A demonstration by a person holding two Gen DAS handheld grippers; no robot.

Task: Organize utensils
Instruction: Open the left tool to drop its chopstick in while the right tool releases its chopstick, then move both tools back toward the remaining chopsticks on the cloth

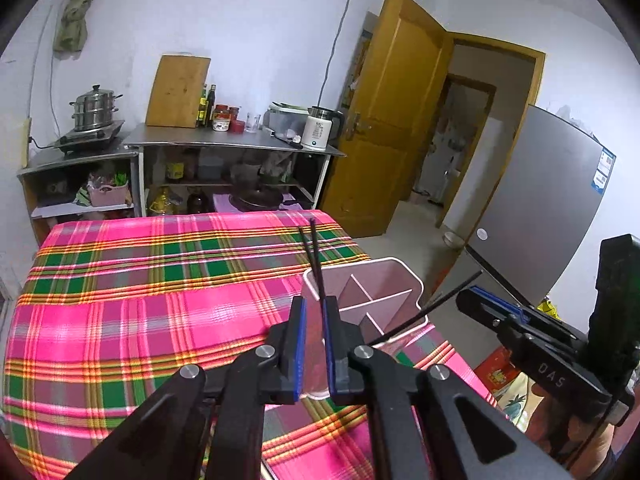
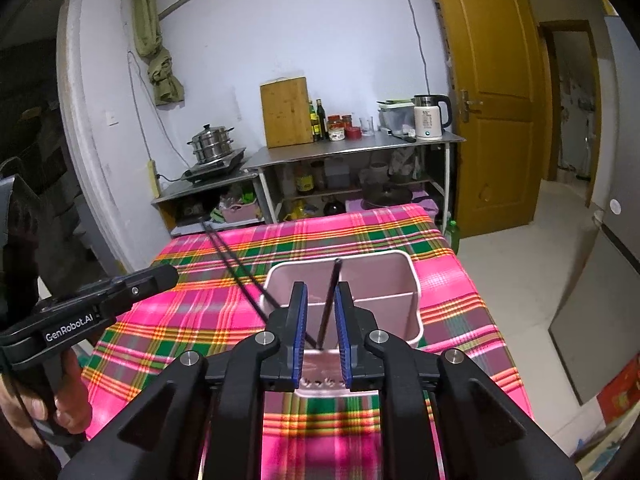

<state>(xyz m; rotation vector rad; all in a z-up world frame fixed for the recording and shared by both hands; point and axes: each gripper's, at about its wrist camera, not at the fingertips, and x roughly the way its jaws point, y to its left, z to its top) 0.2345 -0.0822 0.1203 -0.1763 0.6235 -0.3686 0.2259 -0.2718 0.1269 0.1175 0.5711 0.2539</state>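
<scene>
Plaid table, kitchen shelves behind | pink holder lower right of centre | left gripper clenched on chopsticks | right gripper slackened, one chopstick between jaws, tip in holder | step: dropping in | next: lower left pair into compartment, release.

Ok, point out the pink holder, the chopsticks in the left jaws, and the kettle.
pink holder (image 2: 404, 280), right wrist view, inner back wall.
chopsticks (image 1: 314, 256), left wrist view, mid-shaft above the jaws.
kettle (image 1: 318, 130), left wrist view, white body.
</scene>
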